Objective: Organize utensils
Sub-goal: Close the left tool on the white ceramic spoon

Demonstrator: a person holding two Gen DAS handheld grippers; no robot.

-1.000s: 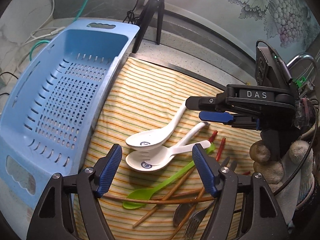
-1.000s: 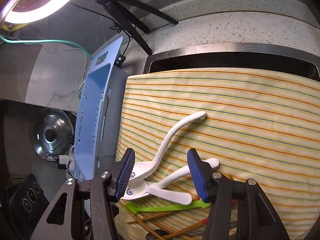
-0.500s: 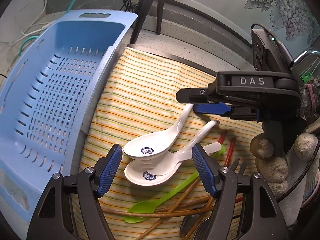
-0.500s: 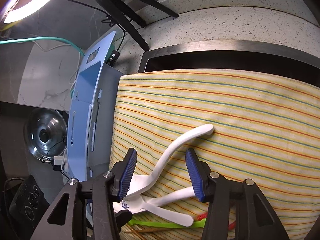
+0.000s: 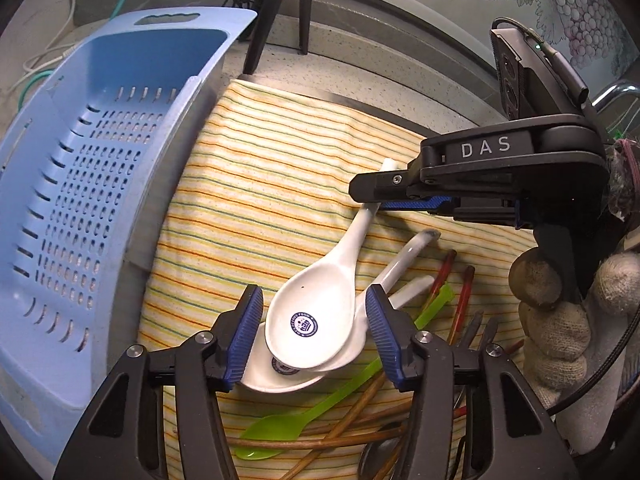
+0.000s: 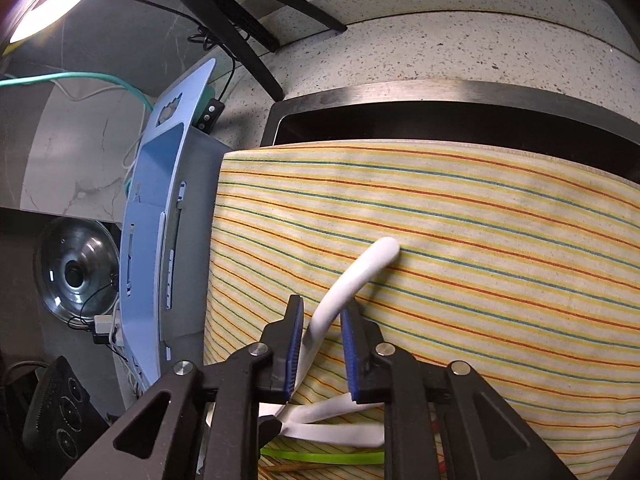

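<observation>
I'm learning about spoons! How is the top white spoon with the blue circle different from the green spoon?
The white spoon has a deep, wide bowl with a blue badge; the green spoon is plain, slim and flatter. The white spoon sits stacked on other white spoons, its handle between the closing jaws of the right gripper; the green spoon lies low among brown chopsticks, ungripped. Both rest over the striped cloth.

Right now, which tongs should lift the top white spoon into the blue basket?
Right. The right tongs are closing around the top white spoon handle; the left tongs only straddle the stacked bowls, also closing.
</observation>
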